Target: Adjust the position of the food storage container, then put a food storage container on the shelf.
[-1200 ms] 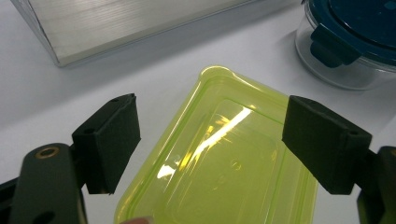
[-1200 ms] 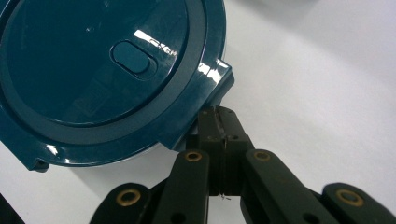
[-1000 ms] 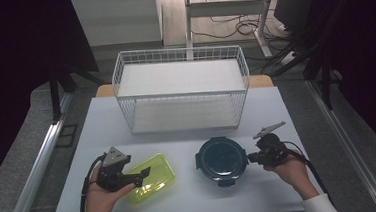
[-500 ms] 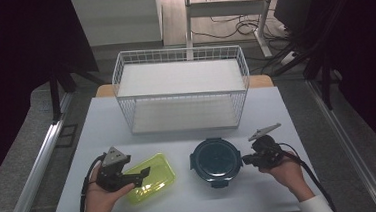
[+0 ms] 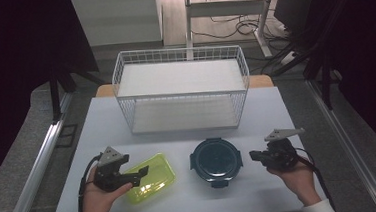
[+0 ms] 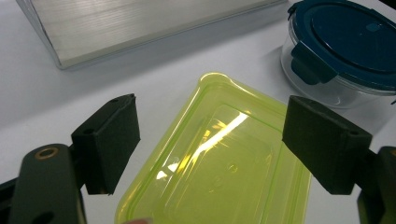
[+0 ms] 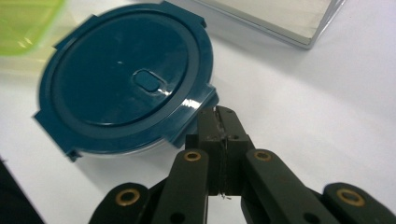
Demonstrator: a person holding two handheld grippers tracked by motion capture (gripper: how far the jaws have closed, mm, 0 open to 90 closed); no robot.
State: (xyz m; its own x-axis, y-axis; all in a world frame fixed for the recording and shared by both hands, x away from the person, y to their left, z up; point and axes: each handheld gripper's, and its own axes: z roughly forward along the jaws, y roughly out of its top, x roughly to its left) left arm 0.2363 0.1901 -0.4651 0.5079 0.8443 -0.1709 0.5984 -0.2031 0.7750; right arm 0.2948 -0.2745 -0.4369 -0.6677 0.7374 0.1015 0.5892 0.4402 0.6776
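Observation:
A yellow-green rectangular container (image 5: 152, 177) (image 6: 219, 172) lies at the front left of the white table (image 5: 193, 206). My left gripper (image 5: 133, 178) (image 6: 217, 144) hovers over its near end, open, with one pad (image 6: 109, 140) on each side and neither pressing. To its right stands a round clear container with a dark blue clip lid (image 5: 216, 160) (image 7: 126, 79). My right gripper (image 5: 253, 155) (image 7: 219, 122) is shut with nothing between its jaws. Its tips sit just off the lid's right-hand clip (image 7: 198, 105).
A white wire basket (image 5: 182, 89) with a pale floor stands across the back of the table, its front wall a short way beyond both containers. A person's hands hold both grippers from the front edge. Cables trail from each gripper.
The right gripper first nudged leftward, and the round container shifted slightly left with it; it has since drawn back to the right and a little up. The left gripper and green container stayed put.

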